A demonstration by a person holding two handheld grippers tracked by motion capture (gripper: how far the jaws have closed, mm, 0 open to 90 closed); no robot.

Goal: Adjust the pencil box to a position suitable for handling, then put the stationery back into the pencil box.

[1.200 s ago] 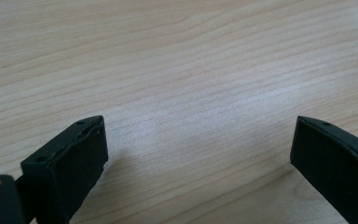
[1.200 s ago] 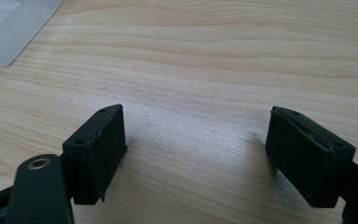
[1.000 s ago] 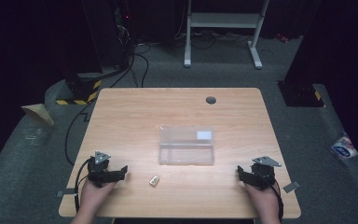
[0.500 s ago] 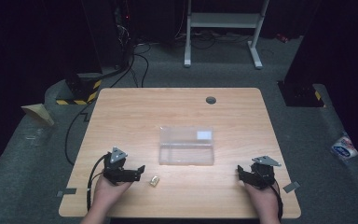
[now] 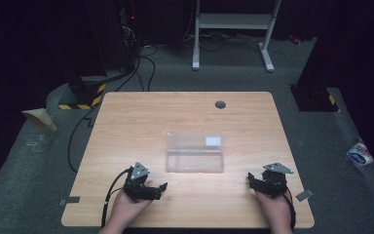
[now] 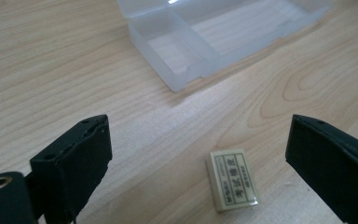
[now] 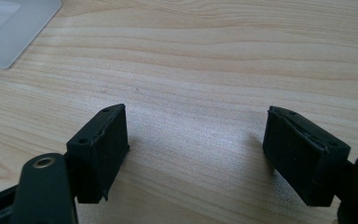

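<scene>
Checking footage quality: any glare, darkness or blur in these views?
High view: table brightly lit, surroundings almost black. Left gripper view: eraser sharp, small glare on the clear box. Right gripper view: wood grain crisp, soft shadow beside one pad.

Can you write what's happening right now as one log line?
left gripper: open, closing around eraser | right gripper: open, empty | clear box: open on table
</scene>
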